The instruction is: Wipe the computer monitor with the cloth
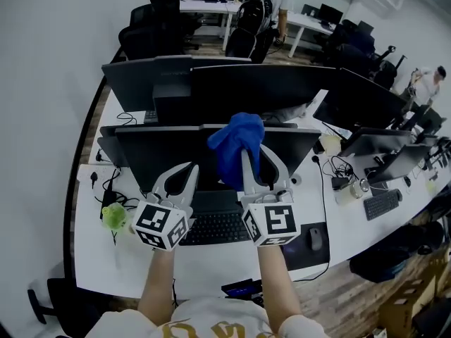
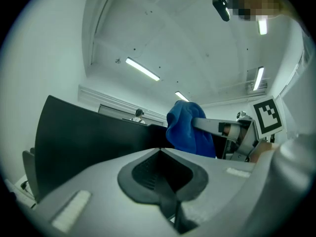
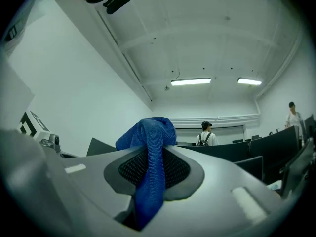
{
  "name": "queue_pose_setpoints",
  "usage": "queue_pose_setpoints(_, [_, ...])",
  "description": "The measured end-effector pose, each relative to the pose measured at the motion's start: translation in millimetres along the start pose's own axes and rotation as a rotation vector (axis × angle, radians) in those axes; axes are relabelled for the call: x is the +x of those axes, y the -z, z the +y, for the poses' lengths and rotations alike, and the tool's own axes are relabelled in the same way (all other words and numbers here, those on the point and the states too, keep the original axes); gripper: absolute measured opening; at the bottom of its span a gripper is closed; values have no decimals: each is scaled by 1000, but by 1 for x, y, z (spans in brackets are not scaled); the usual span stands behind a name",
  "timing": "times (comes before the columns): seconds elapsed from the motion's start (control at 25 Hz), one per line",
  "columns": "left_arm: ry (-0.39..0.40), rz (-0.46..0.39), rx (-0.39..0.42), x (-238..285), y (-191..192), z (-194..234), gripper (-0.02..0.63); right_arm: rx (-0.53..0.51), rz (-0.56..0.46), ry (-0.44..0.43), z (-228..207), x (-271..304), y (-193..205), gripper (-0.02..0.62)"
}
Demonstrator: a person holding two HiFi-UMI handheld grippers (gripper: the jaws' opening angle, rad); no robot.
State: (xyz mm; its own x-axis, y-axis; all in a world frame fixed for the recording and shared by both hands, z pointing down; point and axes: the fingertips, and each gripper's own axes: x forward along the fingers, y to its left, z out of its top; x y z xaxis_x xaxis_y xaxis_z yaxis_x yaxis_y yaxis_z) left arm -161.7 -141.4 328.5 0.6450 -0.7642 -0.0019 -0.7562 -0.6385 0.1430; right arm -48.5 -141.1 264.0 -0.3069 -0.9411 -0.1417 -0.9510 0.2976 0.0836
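Working down from the white tabletop (image 1: 127,259), the biggest thing at risk is the dark monitor (image 1: 162,153) standing across it. If we lean too hard near its top edge it may rock back on its stand or shift toward the screens behind, and we see nothing bracing it. Below it lies the keyboard (image 1: 215,227), which a dropped cloth or a low sweep of an arm could knock. The blue cloth (image 1: 236,143) is pinched in the right claw (image 1: 255,162), with a strand trapped between the closed jaws and the rest bunched in a lump above the tips, up by the monitor's upper edge. We cannot tell whether it touches the screen. Because the cloth is bunched and not spread, we judge that a wipe could cover only a narrow strip, that the hard jaw tips might meet the glass and scratch it, and that drag could pull the strand free. The left claw (image 1: 184,174) is closed on nothing just in front of the screen, so a careless move could bump the panel.
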Motion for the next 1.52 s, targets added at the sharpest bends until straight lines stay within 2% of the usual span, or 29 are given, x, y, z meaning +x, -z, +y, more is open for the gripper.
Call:
queue_pose_setpoints(0.24, [-12, -30, -23, 5, -9, 4, 0, -46, -19, -22, -1, 26, -10, 97])
queue_pose_setpoints(0.76, [-35, -21, -38, 15, 0, 9, 0, -154, -19, -48, 10, 66, -14, 98])
queue_pose_setpoints(1.08, [-42, -6, -30, 20, 4, 9, 0, -234, 39, -46, 9, 77, -7, 95])
queue_pose_setpoints(1.52, [-79, -1, -33, 17, 6, 16, 0, -212, 38, -51, 1, 77, -5, 92])
